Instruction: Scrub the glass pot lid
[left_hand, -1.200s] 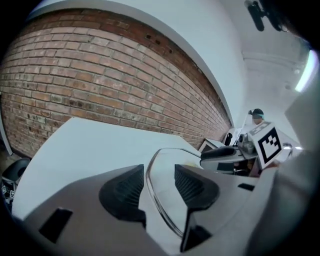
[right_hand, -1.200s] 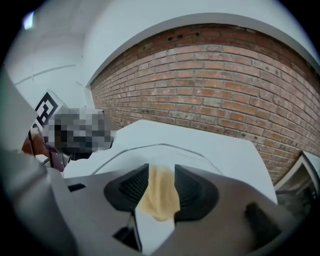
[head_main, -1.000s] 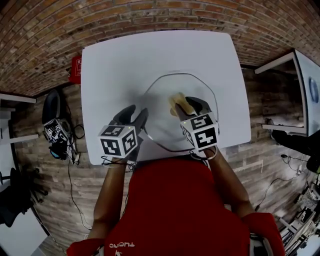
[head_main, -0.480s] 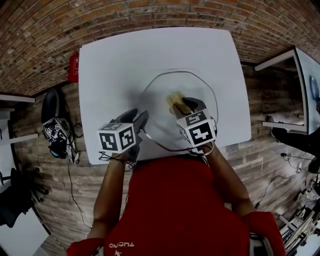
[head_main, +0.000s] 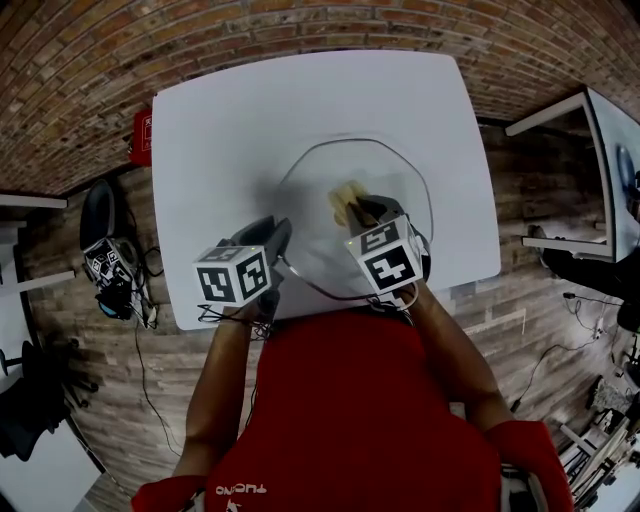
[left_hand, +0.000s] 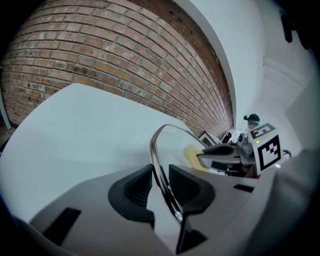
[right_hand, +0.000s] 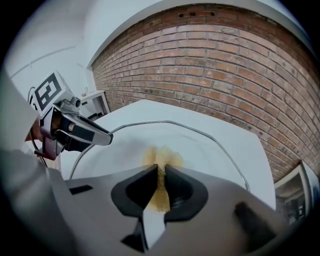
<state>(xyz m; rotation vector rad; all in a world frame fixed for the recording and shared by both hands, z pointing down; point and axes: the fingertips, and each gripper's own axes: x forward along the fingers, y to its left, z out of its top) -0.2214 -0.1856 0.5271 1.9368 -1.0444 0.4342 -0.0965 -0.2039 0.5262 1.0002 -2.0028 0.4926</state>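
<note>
Two sets of jaws have just been closing: the left gripper (left_hand: 160, 176) is clamping the rim of the glass pot lid (left_hand: 156, 149), and the right gripper (right_hand: 161, 181) is pinching a sponge (right_hand: 161, 157) over the lid just ahead. The glass is probably handling stiff, slippery and breakable, so the rim suits.

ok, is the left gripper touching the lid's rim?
Touching. Left gripper view: the left gripper's jaws, which have just been closing, pinch the glass lid's rim between both pads.

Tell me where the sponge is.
In the head view the sponge lies on the glass lid, near its middle, pinched in the right claw, whose jaws have just been closing.
</note>
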